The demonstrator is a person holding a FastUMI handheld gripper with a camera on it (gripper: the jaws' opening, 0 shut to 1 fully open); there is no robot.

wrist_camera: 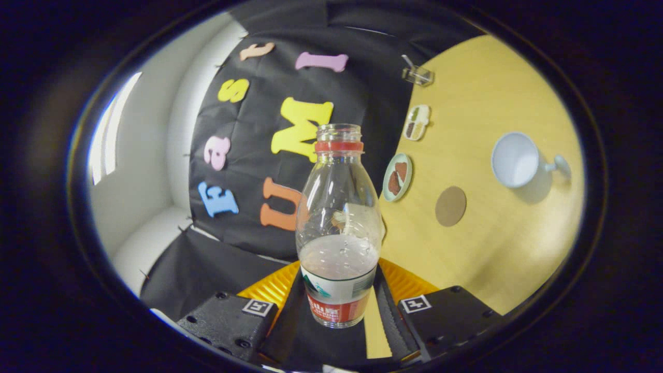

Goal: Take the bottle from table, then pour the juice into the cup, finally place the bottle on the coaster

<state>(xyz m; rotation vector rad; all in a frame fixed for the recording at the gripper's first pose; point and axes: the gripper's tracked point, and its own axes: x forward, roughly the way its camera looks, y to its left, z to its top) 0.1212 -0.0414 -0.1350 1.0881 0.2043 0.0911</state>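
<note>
- One bottle (337,228) is held between the two fingers of the gripper (337,305), which are closed in on its lower part from either side; the jaws are only as far apart as the bottle is wide.
- The bottle's base and label are seen right between the fingers (392,316), while its shoulder and neck reach well beyond them.
- No cap is seen on the bottle; the open mouth with a red ring under it is at the far end.
- Clear liquid fills the bottle's lower part, its surface lying just above the label.
- The bottle appears lifted off the table (497,243), and the whole view is tilted, so the table stands up along the bottle's right side.
- A round brown coaster (450,206) lies flat on the table, near the bottle, to the right of its body.
- A white cup (514,159) is seen well beyond the coaster from the bottle, its open mouth turned toward the camera and its handle (560,166) on the side away from the bottle.
- Nothing can be made out inside the cup.
- A small round plate (398,177) with dark brown pieces on it lies just beside the bottle's shoulder, between the bottle and the coaster.
- A small divided dish (416,122) is set farther up the table, level with the bottle's mouth and to its right.
- A clear box (417,75) lies farthest from the bottle, at the table's far edge by the black cloth wall.
</note>
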